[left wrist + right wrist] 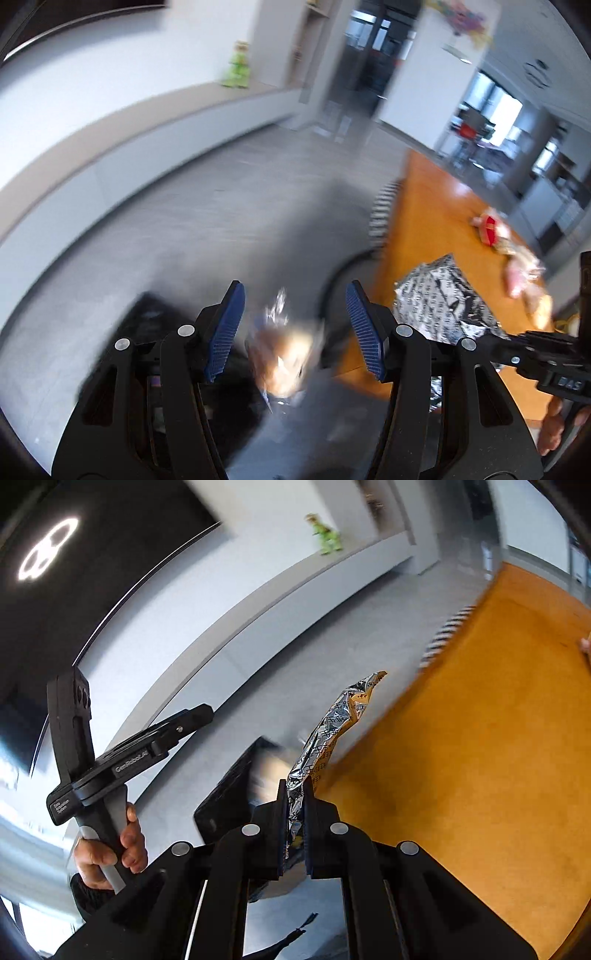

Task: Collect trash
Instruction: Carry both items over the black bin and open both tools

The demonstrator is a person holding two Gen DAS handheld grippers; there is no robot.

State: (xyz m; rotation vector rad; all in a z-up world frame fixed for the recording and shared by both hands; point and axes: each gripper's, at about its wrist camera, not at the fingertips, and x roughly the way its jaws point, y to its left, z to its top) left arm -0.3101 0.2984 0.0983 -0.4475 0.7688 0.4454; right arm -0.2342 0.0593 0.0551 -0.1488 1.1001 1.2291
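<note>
My left gripper (295,332) is open, its blue pads wide apart. A blurred clear wrapper with something tan inside (282,356) is in the air between and below the pads, over a black bin (155,317) on the floor. My right gripper (295,801) is shut on a crumpled silver foil wrapper (325,734), which sticks up from the jaws. The same foil wrapper shows in the left wrist view (443,302), held by the right gripper at the orange table's (443,221) edge. The black bin also shows in the right wrist view (229,794), below the foil.
More wrappers, one red and pink (491,229) and one pale pink (524,273), lie on the orange table. A striped rug (384,210) lies on the grey floor (184,229) beside the table. A long white low cabinet (110,155) with a green figure (236,66) runs along the wall.
</note>
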